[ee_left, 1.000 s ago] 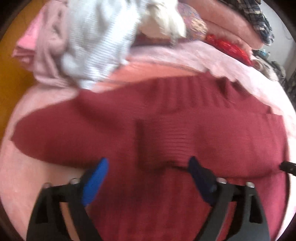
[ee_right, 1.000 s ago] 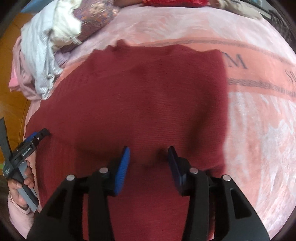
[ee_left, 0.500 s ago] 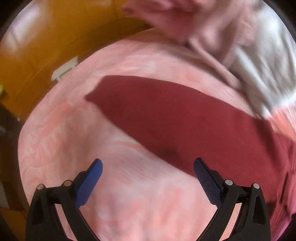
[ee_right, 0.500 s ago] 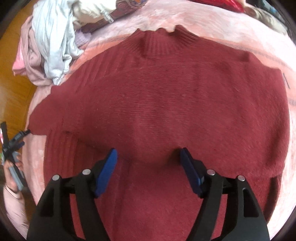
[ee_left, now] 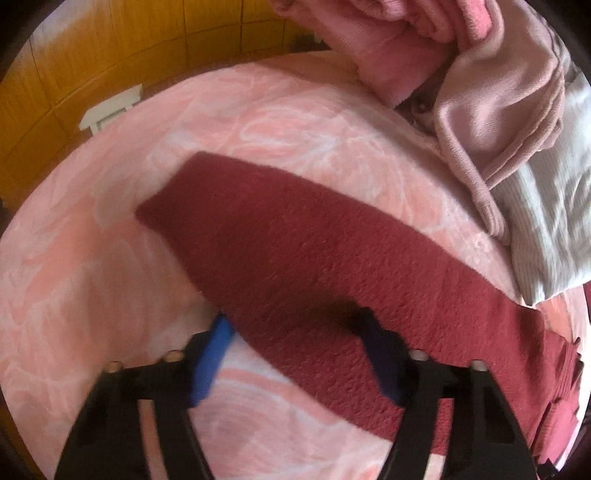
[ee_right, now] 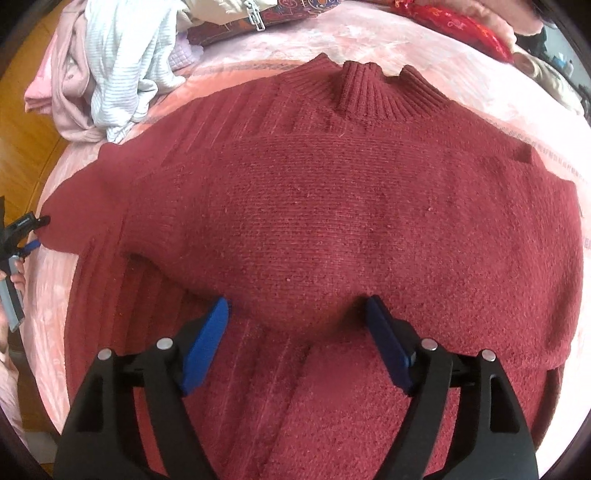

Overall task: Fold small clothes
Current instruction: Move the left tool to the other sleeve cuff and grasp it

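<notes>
The left gripper (ee_left: 295, 325), black-framed with blue pads, has its jaws spread wide and straddles the near edge of the dark red knitted sweater's (ee_right: 332, 221) outstretched sleeve (ee_left: 314, 266); one pad sits over bare blanket, the other over the knit, so nothing is pinched. My guess is that it is lining up to take this sleeve and fold it in over the body.

The right gripper (ee_right: 297, 325), of the same make, is likewise open. It hovers at the rounded lower edge of the other sleeve, which already lies folded across the chest, and it grips nothing. That sleeve was probably laid there as the first fold, leaving the outstretched sleeve as the next job.

The sweater lies flat in the middle of the pink patterned blanket (ee_left: 92, 277), its ribbed collar (ee_right: 373, 92) at the far side. In the right wrist view the left gripper's tip (ee_right: 26, 225) shows at the sleeve's cuff end.

Beyond the sleeve, a heap of unfolded clothes rests on the blanket: a pale pink garment (ee_left: 498, 122) and a white ribbed one (ee_right: 125, 62), presumably waiting their turn. Past the collar lie a dark patterned cloth with a metal zip pull (ee_right: 255, 14) and a red embroidered fabric (ee_right: 454, 22).

Dark printed lettering runs along the blanket's border just beside the sweater's right shoulder (ee_right: 554, 155), too small and cropped to read. The left gripper's tip carries a label that is also illegible.
</notes>
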`<action>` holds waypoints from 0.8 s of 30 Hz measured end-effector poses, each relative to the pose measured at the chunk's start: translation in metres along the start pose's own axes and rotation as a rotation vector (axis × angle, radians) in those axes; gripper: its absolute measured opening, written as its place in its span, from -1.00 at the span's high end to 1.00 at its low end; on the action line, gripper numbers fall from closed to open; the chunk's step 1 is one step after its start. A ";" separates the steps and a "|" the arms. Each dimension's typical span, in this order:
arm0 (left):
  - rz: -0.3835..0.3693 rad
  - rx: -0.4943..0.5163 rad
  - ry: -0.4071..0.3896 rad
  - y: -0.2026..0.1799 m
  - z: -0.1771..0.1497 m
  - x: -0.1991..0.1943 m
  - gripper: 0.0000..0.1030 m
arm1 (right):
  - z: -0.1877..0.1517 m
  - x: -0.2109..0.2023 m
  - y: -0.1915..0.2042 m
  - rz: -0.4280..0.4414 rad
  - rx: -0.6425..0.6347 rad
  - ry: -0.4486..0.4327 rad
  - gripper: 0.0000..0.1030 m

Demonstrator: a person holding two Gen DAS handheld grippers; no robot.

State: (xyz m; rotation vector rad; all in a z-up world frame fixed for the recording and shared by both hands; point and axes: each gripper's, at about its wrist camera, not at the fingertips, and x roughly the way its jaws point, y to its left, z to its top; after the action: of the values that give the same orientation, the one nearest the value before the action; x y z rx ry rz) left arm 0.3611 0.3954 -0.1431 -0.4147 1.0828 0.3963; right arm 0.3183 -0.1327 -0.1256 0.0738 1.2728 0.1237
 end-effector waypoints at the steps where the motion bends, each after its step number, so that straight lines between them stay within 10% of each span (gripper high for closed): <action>1: -0.002 0.015 -0.011 -0.005 0.000 -0.003 0.23 | 0.000 0.000 -0.001 0.003 0.001 -0.003 -0.50; 4: -0.032 0.054 -0.050 -0.018 -0.003 -0.015 0.70 | 0.000 -0.001 -0.001 0.015 0.001 -0.003 -0.50; 15: -0.153 0.241 -0.295 -0.097 -0.054 -0.085 0.73 | -0.014 -0.031 -0.037 0.050 0.037 -0.016 -0.41; 24: -0.266 0.444 -0.289 -0.198 -0.115 -0.106 0.73 | -0.030 -0.043 -0.078 0.018 0.074 -0.019 -0.41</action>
State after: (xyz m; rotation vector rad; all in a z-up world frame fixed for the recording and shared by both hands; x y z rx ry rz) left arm 0.3287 0.1563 -0.0684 -0.0971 0.7895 -0.0266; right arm 0.2813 -0.2167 -0.1029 0.1498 1.2581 0.0909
